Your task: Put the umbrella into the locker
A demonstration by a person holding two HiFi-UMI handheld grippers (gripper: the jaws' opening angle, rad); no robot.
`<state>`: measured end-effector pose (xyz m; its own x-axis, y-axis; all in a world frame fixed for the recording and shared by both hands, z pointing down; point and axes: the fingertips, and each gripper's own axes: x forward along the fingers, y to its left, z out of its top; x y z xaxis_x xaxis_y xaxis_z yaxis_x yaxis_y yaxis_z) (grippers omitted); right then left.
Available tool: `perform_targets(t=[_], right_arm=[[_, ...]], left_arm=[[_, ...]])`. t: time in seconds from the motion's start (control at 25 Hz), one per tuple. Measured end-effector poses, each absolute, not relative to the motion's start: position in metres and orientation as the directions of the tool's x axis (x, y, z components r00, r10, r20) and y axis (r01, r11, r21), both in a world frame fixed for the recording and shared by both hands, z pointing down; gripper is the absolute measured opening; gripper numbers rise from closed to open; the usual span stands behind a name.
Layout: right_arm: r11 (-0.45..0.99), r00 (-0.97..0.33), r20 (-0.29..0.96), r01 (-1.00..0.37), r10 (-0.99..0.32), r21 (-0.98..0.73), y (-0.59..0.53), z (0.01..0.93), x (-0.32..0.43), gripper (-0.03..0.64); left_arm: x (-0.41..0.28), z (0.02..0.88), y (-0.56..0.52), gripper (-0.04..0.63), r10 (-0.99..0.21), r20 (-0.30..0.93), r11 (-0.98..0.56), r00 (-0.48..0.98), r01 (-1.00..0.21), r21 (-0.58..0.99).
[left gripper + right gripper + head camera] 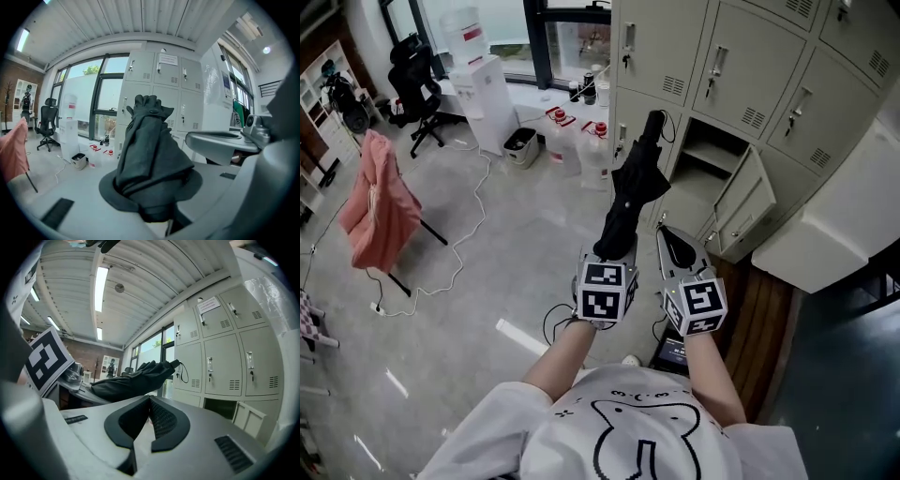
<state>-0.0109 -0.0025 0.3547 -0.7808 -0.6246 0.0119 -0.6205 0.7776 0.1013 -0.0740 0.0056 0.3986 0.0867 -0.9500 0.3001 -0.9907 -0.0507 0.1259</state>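
Left gripper (161, 221) clamps umbrella (150, 154); right gripper (149, 404) closed, empty — its view shows open locker (219, 407).

Daylight through window (108, 105), ceiling light (101, 284) glaring, fisheye-warped edges

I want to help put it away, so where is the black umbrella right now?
In the head view the folded umbrella sticks up from the left gripper, which is shut on its lower end, near the middle of the picture just left of the open locker.

Our left tool (614, 255) grips the folded black umbrella (636, 183), whose tip points ahead toward the open locker (703, 164). Our right tool (673, 246) hangs just right of it, carrying nothing.
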Motion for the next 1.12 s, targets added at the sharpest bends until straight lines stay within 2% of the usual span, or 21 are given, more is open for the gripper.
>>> perform_targets(t=[0.52, 0.84, 1.12], right_arm=[[0.71, -0.709, 0.032, -0.702, -0.704, 0.055, -0.049, 0.372, 0.088, 0.014], [0.669, -0.668, 0.038, -0.742, -0.743, 0.039, -0.081, 0.379, 0.111, 0.014], [0.632, -0.631, 0.05, -0.774, -0.774, 0.027, -0.128, 0.383, 0.117, 0.014]], left_arm=[[0.015, 0.424, -0.051, 0.149, -0.901, 0.377, -0.145, 0.213, -0.969, 0.202], [0.04, 0.442, -0.088, 0.149, -0.861, 0.419, -0.184, 0.289, -0.944, 0.274], [0.047, 0.463, -0.135, 0.149, -0.776, 0.502, -0.24, 0.381, -0.915, 0.324]])
